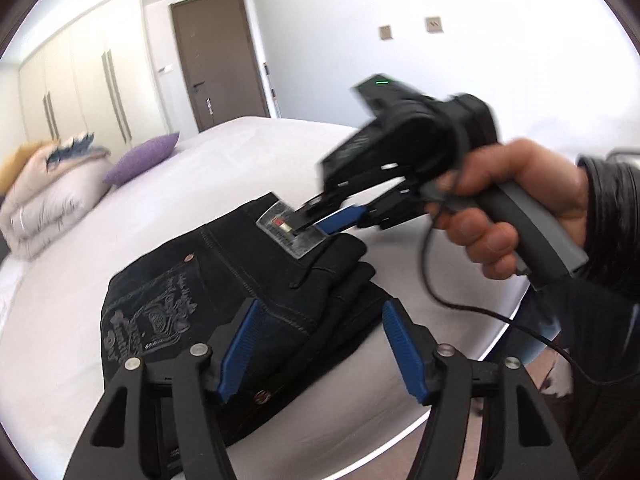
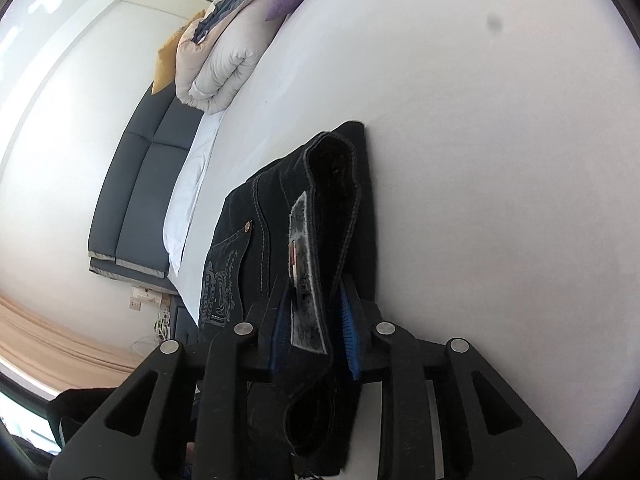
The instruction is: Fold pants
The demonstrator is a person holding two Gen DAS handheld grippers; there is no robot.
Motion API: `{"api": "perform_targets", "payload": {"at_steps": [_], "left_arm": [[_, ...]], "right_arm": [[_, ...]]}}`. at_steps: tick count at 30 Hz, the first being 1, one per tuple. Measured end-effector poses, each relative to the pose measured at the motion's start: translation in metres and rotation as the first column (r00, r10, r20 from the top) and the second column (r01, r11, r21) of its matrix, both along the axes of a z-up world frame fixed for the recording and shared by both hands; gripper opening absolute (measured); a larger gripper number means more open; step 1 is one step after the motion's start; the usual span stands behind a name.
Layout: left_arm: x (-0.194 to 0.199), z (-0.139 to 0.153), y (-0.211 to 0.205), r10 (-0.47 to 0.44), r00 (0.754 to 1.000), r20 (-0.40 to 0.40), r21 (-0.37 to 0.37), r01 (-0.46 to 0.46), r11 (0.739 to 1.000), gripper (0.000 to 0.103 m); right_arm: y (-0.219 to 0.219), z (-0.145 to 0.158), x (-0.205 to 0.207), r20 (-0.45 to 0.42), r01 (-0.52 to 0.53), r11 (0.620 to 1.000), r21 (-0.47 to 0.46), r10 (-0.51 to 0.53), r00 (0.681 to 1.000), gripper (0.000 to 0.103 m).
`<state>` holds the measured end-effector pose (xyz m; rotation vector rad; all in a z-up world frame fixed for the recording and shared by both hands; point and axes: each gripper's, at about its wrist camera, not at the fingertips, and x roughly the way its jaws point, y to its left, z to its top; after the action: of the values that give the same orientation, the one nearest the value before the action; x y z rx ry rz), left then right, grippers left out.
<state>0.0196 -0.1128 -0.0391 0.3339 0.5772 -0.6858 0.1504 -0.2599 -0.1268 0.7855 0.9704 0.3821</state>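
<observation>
Black jeans (image 1: 224,280) lie folded in a thick stack on the white bed (image 1: 120,208), with an embroidered back pocket and a grey waistband patch (image 1: 294,228) facing up. My left gripper (image 1: 320,344) is open just above the near edge of the stack, holding nothing. My right gripper (image 1: 320,216), in a hand from the right, is shut on the waistband at the patch. In the right wrist view the waistband (image 2: 320,240) with its patch runs between the blue pads (image 2: 348,320) of the right gripper (image 2: 314,320).
A rolled duvet (image 1: 48,200) and a purple pillow (image 1: 144,158) lie at the bed's far left. A brown door (image 1: 218,56) and wardrobes stand behind. The bed edge (image 1: 460,364) runs close on the right. A dark headboard (image 2: 140,184) shows in the right wrist view.
</observation>
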Motion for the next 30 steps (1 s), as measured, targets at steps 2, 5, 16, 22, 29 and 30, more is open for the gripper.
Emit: {"api": "perform_targets", "payload": {"at_steps": [2, 5, 16, 22, 29, 30], "left_arm": [[0.013, 0.010, 0.021, 0.036, 0.997, -0.061, -0.073, -0.040, 0.997, 0.045], [0.039, 0.025, 0.055, 0.099, 0.986, -0.133, -0.165, -0.120, 0.979, 0.034], [0.174, -0.006, 0.120, 0.293, 0.897, -0.332, -0.053, -0.328, 0.943, 0.017], [0.146, -0.028, 0.103, 0.319, 0.898, -0.303, 0.035, -0.324, 0.945, 0.016], [0.106, -0.037, 0.091, 0.336, 0.900, -0.279, 0.067, -0.331, 0.941, 0.015], [0.104, -0.038, 0.091, 0.337, 0.901, -0.274, 0.071, -0.330, 0.941, 0.015]], "right_arm": [[-0.003, 0.017, -0.011, 0.049, 0.002, 1.000, 0.006, -0.003, 0.999, 0.023], [0.012, 0.043, -0.017, 0.111, -0.060, 0.998, 0.000, 0.060, 0.992, 0.021], [0.025, -0.026, -0.010, -0.030, -0.100, 0.993, 0.062, 0.102, 0.994, 0.000], [0.027, -0.024, -0.016, -0.007, -0.097, 0.995, 0.003, 0.097, 0.995, 0.000], [0.035, -0.022, -0.017, 0.000, -0.081, 0.997, -0.018, 0.081, 0.997, 0.000], [0.038, -0.019, -0.019, -0.003, -0.074, 0.997, -0.021, 0.073, 0.997, 0.000]]}}
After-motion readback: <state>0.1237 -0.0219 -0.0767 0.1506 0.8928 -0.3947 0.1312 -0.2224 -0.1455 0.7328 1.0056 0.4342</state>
